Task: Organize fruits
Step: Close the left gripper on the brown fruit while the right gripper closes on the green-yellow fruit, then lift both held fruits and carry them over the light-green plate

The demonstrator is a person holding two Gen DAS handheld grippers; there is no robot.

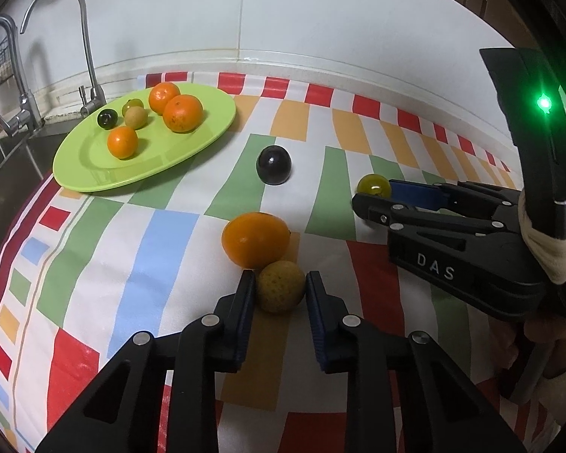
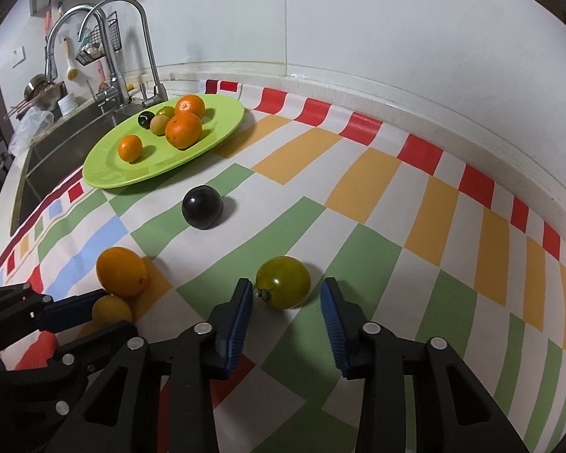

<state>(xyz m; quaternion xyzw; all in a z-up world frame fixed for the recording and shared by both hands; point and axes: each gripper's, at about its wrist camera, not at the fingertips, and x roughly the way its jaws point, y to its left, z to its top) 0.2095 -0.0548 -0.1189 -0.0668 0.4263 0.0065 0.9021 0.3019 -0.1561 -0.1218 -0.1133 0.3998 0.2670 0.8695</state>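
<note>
Far left: sink (image 2: 56,139) with two curved taps (image 2: 132,37); a wire rack and dish clutter hang behind them, too small to tell what's in it.

Green plate (image 1: 94,177) sits on the striped cloth (image 1: 162,234) just beside the sink. On it: two big oranges (image 1: 182,112) touching each other, one small orange (image 1: 122,142) nearer the front, a pale yellowish fruit (image 1: 136,117), a greenish one (image 1: 133,105) behind it, a small dark fruit (image 1: 106,118) to the left.

Off the plate, on the cloth: dark plum (image 1: 274,164) alone, between plate and grippers. Orange fruit (image 1: 256,239) nearer the camera, touching a yellow spotted fruit (image 1: 281,291).

Left gripper (image 1: 280,283): both pads pressed on the yellow spotted fruit, pinching it; fruit sits on the cloth, orange fruit right against it behind.

Right side: green tomato (image 2: 283,282) on a green stripe. Right gripper (image 2: 286,292) is around it, left finger tip (image 2: 243,294) at or almost at the stem side, right pad (image 2: 330,302) apart with a visible gap, so not gripping, as far as this angle shows.

White tiled wall (image 2: 358,19) behind the counter.
</note>
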